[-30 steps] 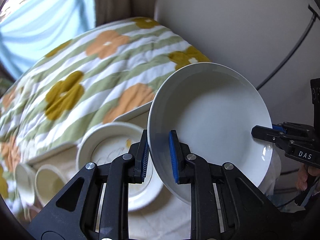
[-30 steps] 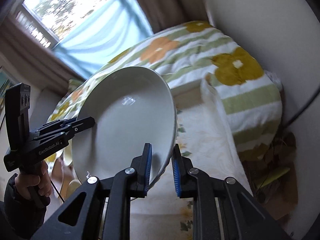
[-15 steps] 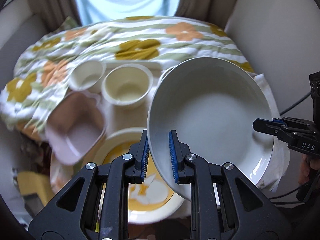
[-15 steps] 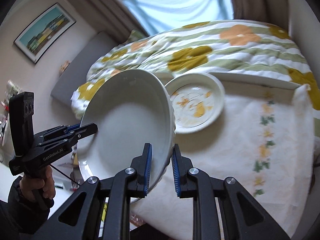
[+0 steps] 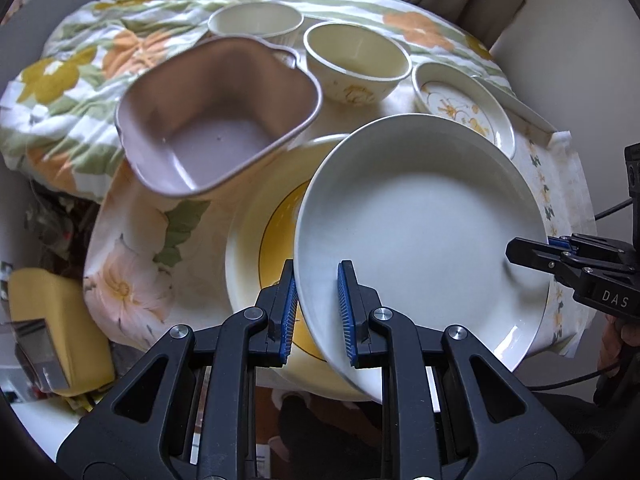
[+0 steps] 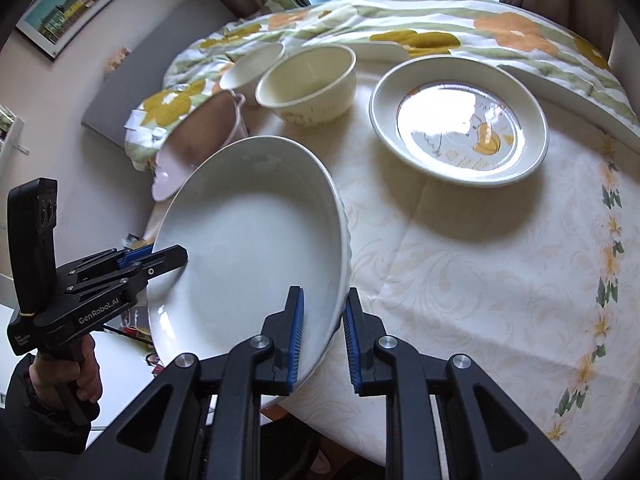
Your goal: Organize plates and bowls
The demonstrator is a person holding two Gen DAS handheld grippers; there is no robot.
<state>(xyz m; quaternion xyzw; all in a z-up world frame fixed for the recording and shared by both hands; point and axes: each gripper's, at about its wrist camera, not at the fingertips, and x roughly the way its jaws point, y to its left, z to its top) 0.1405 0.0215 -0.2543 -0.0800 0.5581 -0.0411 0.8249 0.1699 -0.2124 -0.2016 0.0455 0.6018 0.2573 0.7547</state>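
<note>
Round table under floral cloth [image 6: 500,280], quilt behind at frame top. White plate [image 5: 420,232] held tilted mid-frame, above yellow-rimmed plate [image 5: 256,240] at centre left. Left gripper [image 5: 316,312] clamped on near rim; right gripper [image 6: 322,332] pinching opposite rim. Pink square bowl [image 5: 216,120] upper left, cream bowl [image 5: 356,60] top centre, flowered plate [image 6: 460,120] upper right.

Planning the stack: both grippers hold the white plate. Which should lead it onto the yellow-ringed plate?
Left, probably: the left gripper holds the white plate by the rim right above the yellow-ringed plate. The right gripper holds the opposite rim over tablecloth, with that plate hidden from its camera.
</note>
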